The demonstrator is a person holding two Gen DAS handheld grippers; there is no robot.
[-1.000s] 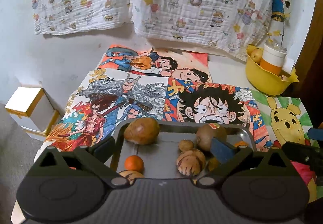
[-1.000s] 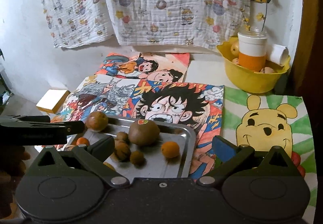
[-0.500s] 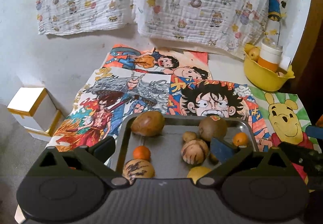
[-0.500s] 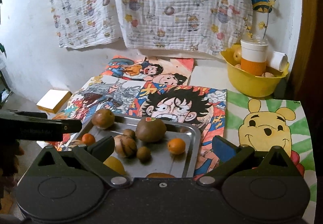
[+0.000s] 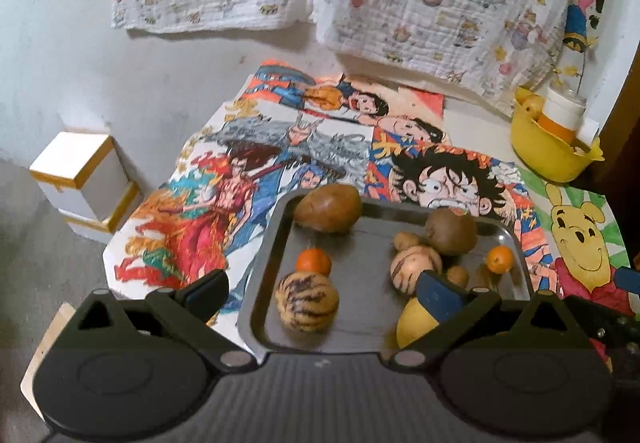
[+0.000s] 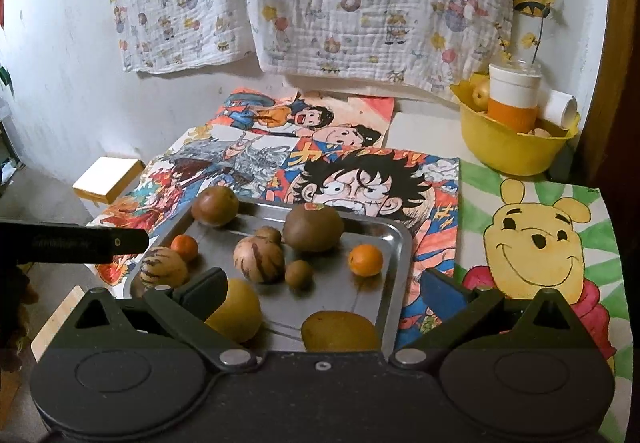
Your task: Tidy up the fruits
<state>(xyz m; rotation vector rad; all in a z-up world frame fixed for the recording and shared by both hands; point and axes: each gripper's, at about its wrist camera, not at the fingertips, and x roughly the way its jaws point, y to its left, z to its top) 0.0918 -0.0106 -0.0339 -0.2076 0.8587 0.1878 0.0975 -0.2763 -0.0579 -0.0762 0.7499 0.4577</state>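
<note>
A metal tray [image 5: 264,275] [image 6: 400,255] lies on cartoon posters and holds several fruits. These include a big brown fruit [image 5: 329,208] [image 6: 215,206], a brown kiwi-like fruit [image 5: 451,232] [image 6: 313,229], two small oranges [image 5: 313,261] [image 6: 365,260], two striped melons [image 5: 308,301] [image 6: 259,259] and yellow fruits [image 6: 236,309] near the front. My left gripper [image 5: 320,289] is open and empty above the tray's near side. My right gripper [image 6: 322,289] is open and empty over the tray's near right corner. The left gripper shows in the right wrist view as a black bar [image 6: 76,243].
A yellow bowl [image 5: 548,153] [image 6: 508,147] with an orange-and-white cup [image 6: 514,99] and some fruit stands at the back right. A white box with a yellow trim [image 5: 78,173] [image 6: 108,179] sits left of the table. Patterned cloths hang on the back wall.
Both grippers have pulled back and up from the tray. More of the tray and its near fruits show. Both stay open.
</note>
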